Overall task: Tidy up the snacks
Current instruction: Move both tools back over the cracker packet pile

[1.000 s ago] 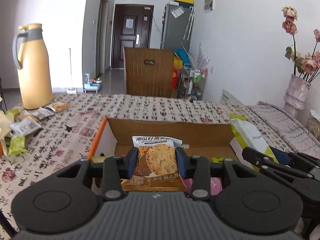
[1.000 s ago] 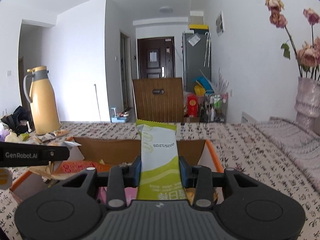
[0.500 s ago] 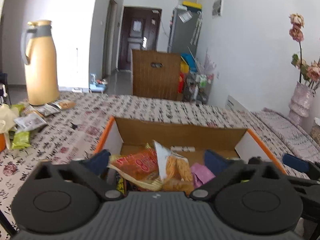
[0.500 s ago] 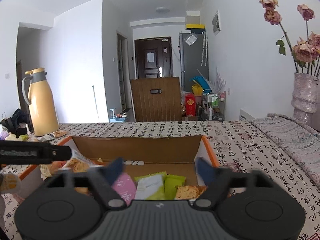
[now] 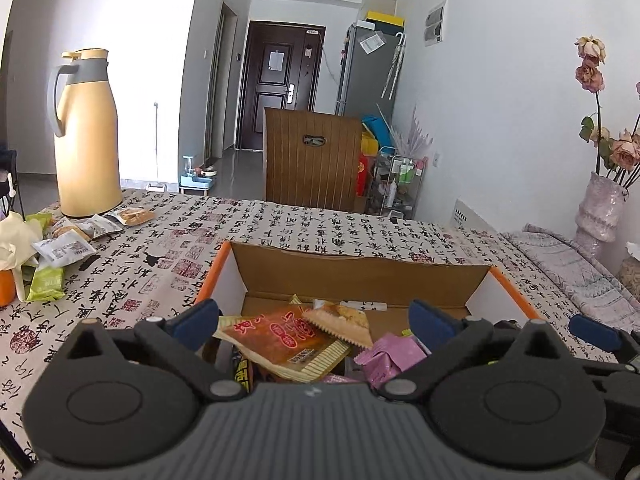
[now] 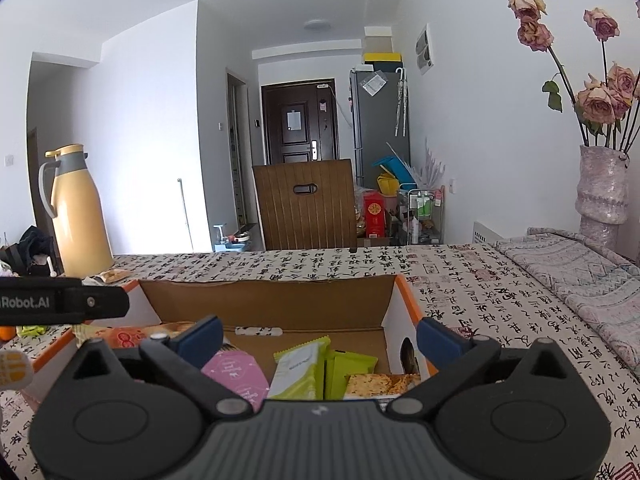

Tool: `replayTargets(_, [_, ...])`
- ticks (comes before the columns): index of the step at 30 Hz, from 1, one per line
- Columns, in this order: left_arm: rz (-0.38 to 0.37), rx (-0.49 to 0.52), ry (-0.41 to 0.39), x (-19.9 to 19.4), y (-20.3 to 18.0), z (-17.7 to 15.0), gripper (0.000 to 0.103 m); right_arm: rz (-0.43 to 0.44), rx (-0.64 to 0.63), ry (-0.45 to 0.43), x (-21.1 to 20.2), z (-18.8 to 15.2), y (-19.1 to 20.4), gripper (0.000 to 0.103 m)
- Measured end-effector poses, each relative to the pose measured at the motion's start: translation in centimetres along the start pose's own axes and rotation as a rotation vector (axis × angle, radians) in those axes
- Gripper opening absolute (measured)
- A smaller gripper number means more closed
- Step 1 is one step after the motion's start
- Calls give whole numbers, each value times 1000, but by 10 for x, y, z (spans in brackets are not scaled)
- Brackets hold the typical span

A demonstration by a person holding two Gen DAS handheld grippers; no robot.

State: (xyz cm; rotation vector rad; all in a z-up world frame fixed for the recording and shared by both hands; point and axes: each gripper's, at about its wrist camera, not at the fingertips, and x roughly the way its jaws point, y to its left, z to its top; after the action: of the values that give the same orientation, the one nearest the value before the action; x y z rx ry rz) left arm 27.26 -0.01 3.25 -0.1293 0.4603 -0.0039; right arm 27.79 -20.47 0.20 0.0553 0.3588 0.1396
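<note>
Hovering over the near edge of a cardboard box (image 5: 360, 276), the left hand-held gripper (image 5: 316, 316) has its blue-padded jaws spread wide and holds nothing; the right hand-held gripper (image 6: 318, 334) is beside it over the same box, its jaws just finishing their opening, also empty. Contents under the left gripper: an orange-red snack packet (image 5: 280, 340) lying flat, a cracker packet (image 5: 340, 320) resting across its far corner, a pink wrapper (image 5: 390, 354) to the right. Contents under the right gripper: a pink packet (image 6: 236, 374), a pale green snack bar (image 6: 298, 368) upright against a darker green packet (image 6: 350, 368), a cracker packet (image 6: 380, 384) by the right wall. The box, orange-rimmed, sits open on the desk (image 5: 320, 228), which wears a calligraphy-print cloth. Loose snack packets (image 5: 64, 240) lie far left on the desk, near a yellow thermos jug (image 5: 86, 136). A vase of dried roses (image 6: 602, 184) stands far right. A wooden chair back (image 6: 306, 204) rises beyond the desk.
</note>
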Motion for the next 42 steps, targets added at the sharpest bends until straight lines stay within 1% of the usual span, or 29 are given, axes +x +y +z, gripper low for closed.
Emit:
replayTargets(6, [-6, 7, -17, -7, -4, 1, 103, -3, -6, -7, -1, 1, 0, 103])
replayTargets(12, [-4, 4, -40, -17, -7, 7, 103, -25, -15, -16, -4, 7, 0, 103])
replayTargets(18, [4, 9, -56, -27, -10, 12, 103, -48, -18, -22, -19, 14, -2, 103])
replayTargets(26, [-3, 25, -74, -52, -15, 10, 103, -55, -18, -25, -47, 12, -8, 103])
replayTargets(33, [-1, 34, -62, -72, -16, -3, 103, -41, -23, -15, -74, 0, -9, 103])
replayTargets(42, [14, 43, -16, -83, -9, -26, 103, -34, -20, 44, -95, -28, -14, 103])
